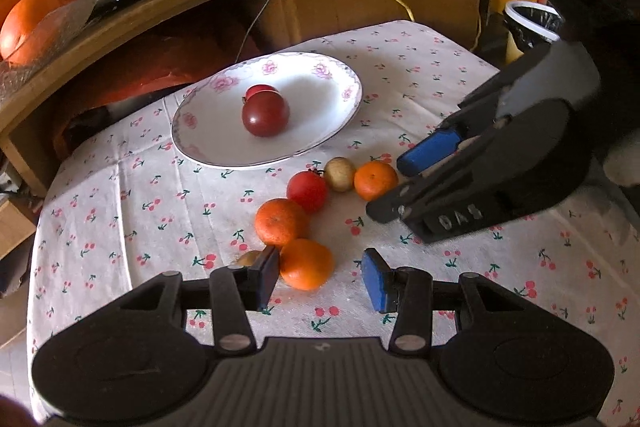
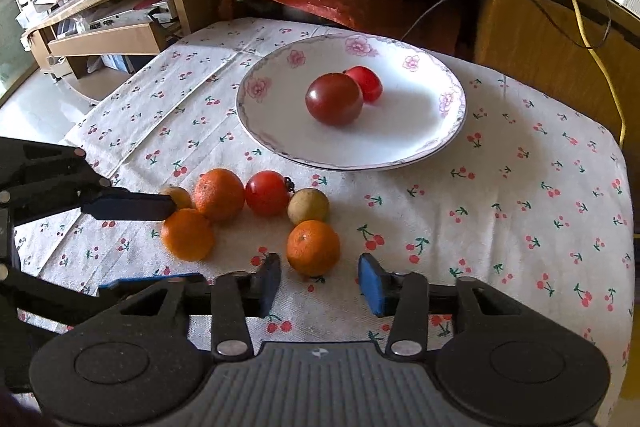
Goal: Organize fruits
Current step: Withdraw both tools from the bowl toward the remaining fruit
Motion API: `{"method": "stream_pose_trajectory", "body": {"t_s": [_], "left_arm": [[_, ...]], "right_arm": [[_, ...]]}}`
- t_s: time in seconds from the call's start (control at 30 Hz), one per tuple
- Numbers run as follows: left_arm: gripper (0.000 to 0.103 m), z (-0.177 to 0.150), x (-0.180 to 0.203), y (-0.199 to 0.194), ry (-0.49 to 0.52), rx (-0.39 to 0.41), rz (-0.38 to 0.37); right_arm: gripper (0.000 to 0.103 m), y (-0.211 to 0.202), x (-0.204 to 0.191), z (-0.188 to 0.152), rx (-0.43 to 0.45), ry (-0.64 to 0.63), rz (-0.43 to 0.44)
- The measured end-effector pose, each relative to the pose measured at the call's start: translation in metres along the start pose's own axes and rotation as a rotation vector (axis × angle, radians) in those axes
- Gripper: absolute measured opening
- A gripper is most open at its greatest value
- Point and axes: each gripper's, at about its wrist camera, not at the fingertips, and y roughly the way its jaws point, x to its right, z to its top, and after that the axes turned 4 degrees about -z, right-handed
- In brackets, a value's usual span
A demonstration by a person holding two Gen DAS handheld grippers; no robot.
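Two tomatoes, a dark red tomato point(image 2: 334, 99) and a smaller bright red one point(image 2: 366, 83), lie touching in the flowered plate point(image 2: 420, 143) on the cherry-print tablecloth point(image 2: 520, 195). Six more fruits sit in a loose cluster on the cloth just in front of the plate: three oranges, a red tomato point(image 2: 267, 193) and two small tan fruits. The left gripper point(image 1: 320, 277) has its jaws spread wide, with the nearest orange point(image 1: 306, 263) between them, touching the left pad. The right gripper point(image 2: 319, 283) is likewise released, its blue pads apart on either side of another orange point(image 2: 313, 247), neither pad clearly pressing it
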Motion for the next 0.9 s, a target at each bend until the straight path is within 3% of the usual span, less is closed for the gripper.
{"method": "stream_pose_trajectory", "body": {"t_s": [0.13, 0.3, 0.43, 0.67, 0.9], "left_arm": [[0.051, 0.000, 0.002, -0.006, 0.004, 0.013, -0.035], [0.052, -0.001, 0.002, -0.016, -0.027, 0.025, -0.221], [0.052, -0.005, 0.008, -0.015, 0.017, 0.032, -0.183], [0.054, -0.002, 0.004, -0.012, 0.014, 0.049, -0.148], [0.058, -0.003, 0.000, -0.003, 0.011, 0.046, -0.101]], "right_arm": [[0.019, -0.003, 0.004, -0.001, -0.020, 0.019, 0.021], [0.014, -0.010, 0.006, -0.007, -0.046, 0.010, 0.050], [0.016, -0.012, 0.010, -0.009, -0.046, 0.015, 0.056], [0.035, -0.009, 0.009, -0.002, -0.020, 0.023, 0.058], [0.036, 0.002, 0.004, 0.006, -0.012, 0.028, 0.056]]}}
